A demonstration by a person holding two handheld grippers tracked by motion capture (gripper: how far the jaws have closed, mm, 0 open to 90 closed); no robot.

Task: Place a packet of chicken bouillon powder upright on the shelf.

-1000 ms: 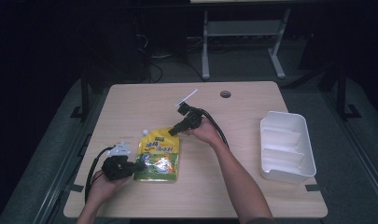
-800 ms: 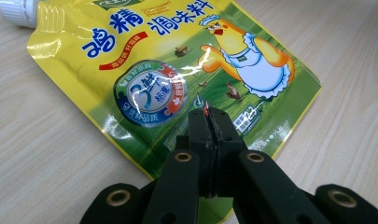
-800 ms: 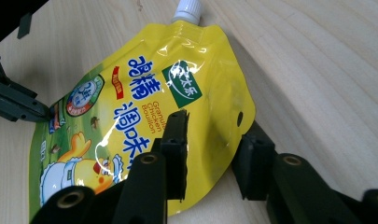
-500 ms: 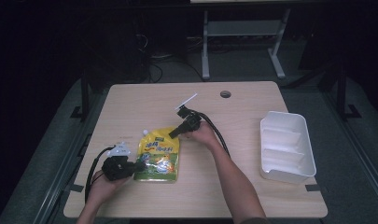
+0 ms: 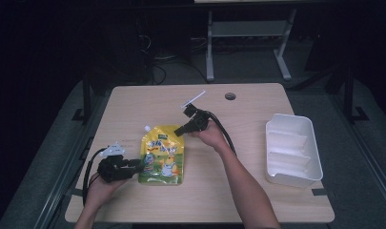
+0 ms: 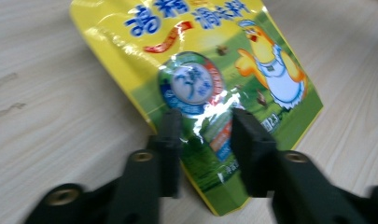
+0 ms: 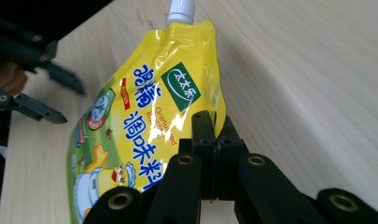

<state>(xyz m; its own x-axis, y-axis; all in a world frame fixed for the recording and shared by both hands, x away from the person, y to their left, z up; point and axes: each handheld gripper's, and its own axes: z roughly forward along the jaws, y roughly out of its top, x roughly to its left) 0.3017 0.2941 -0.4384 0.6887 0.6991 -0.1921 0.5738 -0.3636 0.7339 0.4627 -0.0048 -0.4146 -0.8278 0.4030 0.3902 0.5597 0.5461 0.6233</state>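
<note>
Jaws of right gripper (image 7: 214,140) pinch yellow spout pouch (image 7: 144,126) edge; left gripper (image 6: 203,135) jaws spread.

Left tool (image 6: 203,140) jaws apart; right tool (image 7: 213,140) jaws pressed together.

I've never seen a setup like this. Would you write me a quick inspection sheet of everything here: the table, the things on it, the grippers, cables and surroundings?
Surface: light wooden table with a round hole near its far edge.
Job's things: yellow spouted pouch lying flat, white cap pointing away from the person.
Clutter: white tray on the right side; nothing else seen.
Grippers: left gripper open, jaws over the pouch's lower corner; right gripper shut on the pouch's upper edge.
Cables: a black cable trails from the right gripper along the forearm; another loops from the left gripper.
Surroundings: dark room, grey metal stand and floor cables behind the table.
</note>
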